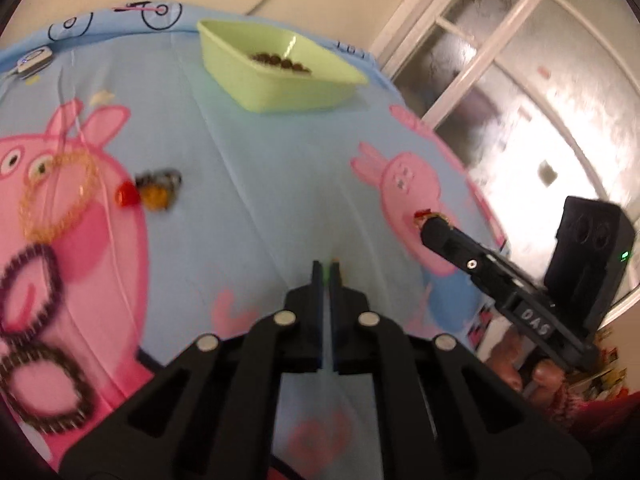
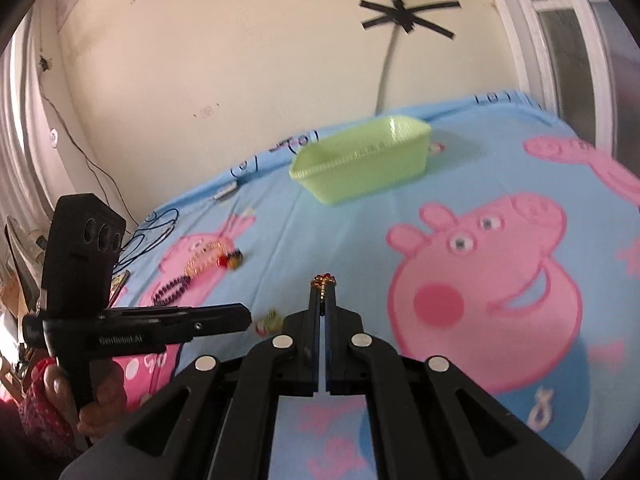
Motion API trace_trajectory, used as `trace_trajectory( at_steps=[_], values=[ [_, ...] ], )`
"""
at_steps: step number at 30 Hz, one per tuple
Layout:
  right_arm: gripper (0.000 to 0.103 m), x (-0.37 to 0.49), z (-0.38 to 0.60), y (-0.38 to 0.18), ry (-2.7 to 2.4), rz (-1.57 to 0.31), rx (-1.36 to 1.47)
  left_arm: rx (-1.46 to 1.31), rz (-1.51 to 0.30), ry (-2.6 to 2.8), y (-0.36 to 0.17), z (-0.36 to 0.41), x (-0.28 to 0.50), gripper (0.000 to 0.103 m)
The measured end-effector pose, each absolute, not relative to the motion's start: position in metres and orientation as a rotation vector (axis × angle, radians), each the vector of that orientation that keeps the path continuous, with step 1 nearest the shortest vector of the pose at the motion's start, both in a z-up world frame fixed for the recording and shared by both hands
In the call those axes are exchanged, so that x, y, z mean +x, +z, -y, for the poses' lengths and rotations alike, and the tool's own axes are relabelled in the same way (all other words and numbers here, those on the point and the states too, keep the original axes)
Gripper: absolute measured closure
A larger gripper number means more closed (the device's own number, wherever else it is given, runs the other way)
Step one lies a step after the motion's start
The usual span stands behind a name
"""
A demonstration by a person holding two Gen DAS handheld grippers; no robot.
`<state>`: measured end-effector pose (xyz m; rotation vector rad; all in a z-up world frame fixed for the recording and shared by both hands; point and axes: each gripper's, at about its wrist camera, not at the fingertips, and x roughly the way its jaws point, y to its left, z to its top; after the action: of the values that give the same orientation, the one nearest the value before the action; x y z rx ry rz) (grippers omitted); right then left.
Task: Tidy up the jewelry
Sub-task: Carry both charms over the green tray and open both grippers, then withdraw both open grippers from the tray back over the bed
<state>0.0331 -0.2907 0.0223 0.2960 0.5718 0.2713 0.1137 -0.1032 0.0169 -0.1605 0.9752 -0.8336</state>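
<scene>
The right hand-held gripper (image 2: 324, 286) pinched a tiny gold-and-red ornament (image 2: 324, 279) at its fingertips above the bed (image 2: 360, 232) (light, slippery, easily bent); the left hand-held gripper (image 1: 327, 270) was pressed together, empty.

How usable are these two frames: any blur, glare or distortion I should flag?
Left wrist view: motion blur smears the bracelets and the green tray; the window at right is blown out; fisheye bends the bedsheet. Right wrist view: mildly soft, evenly lit, and the small gold ornament in the right gripper stays readable.
</scene>
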Motion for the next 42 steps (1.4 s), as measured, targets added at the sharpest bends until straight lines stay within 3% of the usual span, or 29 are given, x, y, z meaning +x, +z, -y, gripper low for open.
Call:
trace_trajectory(
  at_steps=[6, 7, 8, 10, 14, 15, 16, 17, 20, 30, 31, 34, 37, 42],
  values=[
    [0.103, 0.059, 0.312, 0.047, 0.289, -0.516, 0.322, -0.084, -0.910, -0.830, 0.056, 0.118, 0.128, 0.100],
    [0.103, 0.059, 0.315, 0.047, 0.287, -0.513, 0.324, -0.051, -0.911, -0.832, 0.058, 0.122, 0.126, 0.092],
    [0.103, 0.059, 0.318, 0.045, 0.282, -0.514, 0.323, -0.017, -0.910, -0.823, 0.058, 0.126, 0.122, 0.069],
    [0.103, 0.059, 0.322, 0.037, 0.281, -0.533, 0.343, 0.061, -0.902, -0.798, 0.050, 0.135, 0.111, 0.047],
    [0.103, 0.058, 0.325, 0.023, 0.275, -0.563, 0.367, 0.184, -0.927, -0.811, 0.029, 0.150, 0.093, 0.051],
    [0.103, 0.058, 0.326, 0.022, 0.277, -0.566, 0.371, 0.212, -0.935, -0.807, 0.024, 0.153, 0.091, 0.059],
    [0.103, 0.059, 0.325, 0.022, 0.279, -0.566, 0.372, 0.251, -0.955, -0.798, 0.016, 0.157, 0.090, 0.086],
    [0.103, 0.059, 0.324, 0.023, 0.280, -0.564, 0.368, 0.265, -0.932, -0.781, 0.015, 0.156, 0.090, 0.097],
    [0.103, 0.064, 0.323, 0.034, 0.285, -0.534, 0.338, 0.194, -0.973, -0.805, 0.021, 0.149, 0.107, 0.099],
    [0.103, 0.146, 0.335, 0.093, 0.281, -0.421, 0.263, 0.117, -0.794, -0.776, 0.104, 0.164, 0.202, 0.099],
    [0.103, 0.159, 0.336, 0.094, 0.287, -0.430, 0.263, 0.107, -0.789, -0.770, 0.109, 0.171, 0.219, 0.097],
    [0.103, 0.219, 0.330, 0.085, 0.288, -0.545, 0.211, 0.104, -0.790, -0.674, 0.110, 0.198, 0.267, 0.039],
    [0.103, 0.237, 0.330, 0.071, 0.193, -0.612, 0.167, 0.051, -0.823, -0.590, 0.110, 0.191, 0.285, 0.042],
    [0.103, 0.157, 0.335, 0.062, 0.231, -0.501, 0.302, -0.022, -0.729, -0.602, 0.122, 0.136, 0.233, 0.041]
  ],
)
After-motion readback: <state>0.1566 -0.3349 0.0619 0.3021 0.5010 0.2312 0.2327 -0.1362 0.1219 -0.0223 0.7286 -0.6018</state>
